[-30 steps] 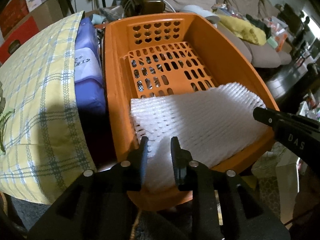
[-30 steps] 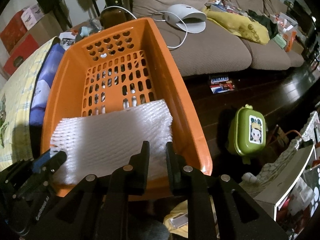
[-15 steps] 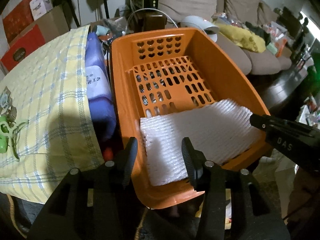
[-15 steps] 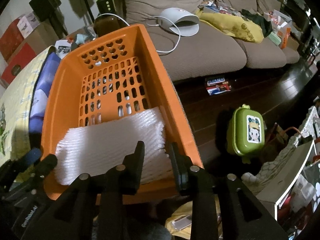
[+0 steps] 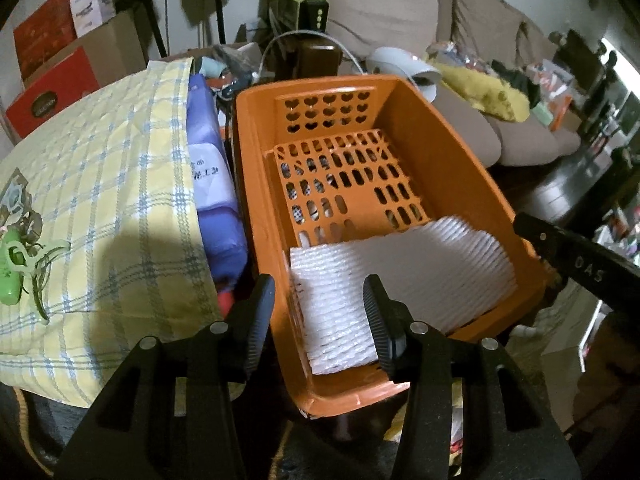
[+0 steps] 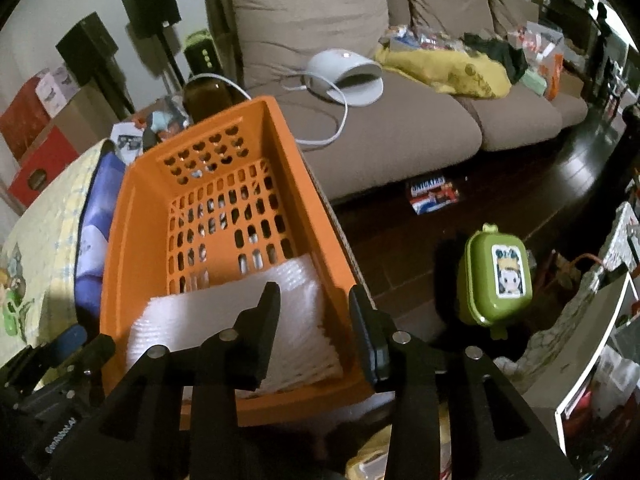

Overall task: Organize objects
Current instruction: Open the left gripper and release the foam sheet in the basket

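Note:
An orange plastic basket (image 5: 452,152) with a perforated floor holds a white foam net sheet (image 5: 404,276) lying flat at its near end. The basket (image 6: 120,240) and the sheet (image 6: 224,320) also show in the right wrist view. My left gripper (image 5: 320,292) is open and empty above the basket's near left corner. My right gripper (image 6: 314,300) is open and empty above the basket's near right rim. The right gripper's finger shows in the left wrist view (image 5: 576,260).
A yellow plaid cloth (image 5: 100,200) covers a purple pack (image 5: 212,184) left of the basket. A brown sofa (image 6: 380,132) with a white device (image 6: 348,76) stands behind. A green lunch box (image 6: 496,276) sits on the dark floor at the right.
Both grippers have let go of the foam sheet, opened, and pulled back and up. The sheet now lies flat in the basket.

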Demonstrator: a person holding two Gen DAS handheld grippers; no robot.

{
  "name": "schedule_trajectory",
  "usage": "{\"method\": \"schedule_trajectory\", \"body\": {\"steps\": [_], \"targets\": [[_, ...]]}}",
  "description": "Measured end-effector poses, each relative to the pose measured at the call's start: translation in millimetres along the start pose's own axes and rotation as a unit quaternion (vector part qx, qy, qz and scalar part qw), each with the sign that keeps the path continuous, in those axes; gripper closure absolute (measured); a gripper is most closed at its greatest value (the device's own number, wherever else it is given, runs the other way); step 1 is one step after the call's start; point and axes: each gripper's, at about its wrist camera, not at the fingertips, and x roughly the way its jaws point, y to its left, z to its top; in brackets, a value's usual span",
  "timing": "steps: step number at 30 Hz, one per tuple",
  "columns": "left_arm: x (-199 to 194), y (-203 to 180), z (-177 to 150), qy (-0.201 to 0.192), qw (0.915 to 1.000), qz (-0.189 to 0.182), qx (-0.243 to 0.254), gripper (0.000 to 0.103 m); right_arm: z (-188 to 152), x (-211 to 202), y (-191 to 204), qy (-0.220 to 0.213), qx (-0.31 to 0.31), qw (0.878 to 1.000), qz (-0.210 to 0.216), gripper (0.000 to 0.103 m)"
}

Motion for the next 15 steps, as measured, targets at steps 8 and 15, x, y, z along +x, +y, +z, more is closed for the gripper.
{"method": "schedule_trajectory", "body": {"steps": [8,15], "targets": [[-16.4,10.5,9.6,-0.03,0.9995,0.01,-0.003,0.059,2.4,-6.6,3.9,-0.025,-0.012,1.0,0.007,0.068],[-29.1,17.3,16.2,-0.052,0.9986,0.013,-0.006,0.059,2.5,-8.5,2.4,-0.027,0.004,0.999,0.04,0.086]]}}
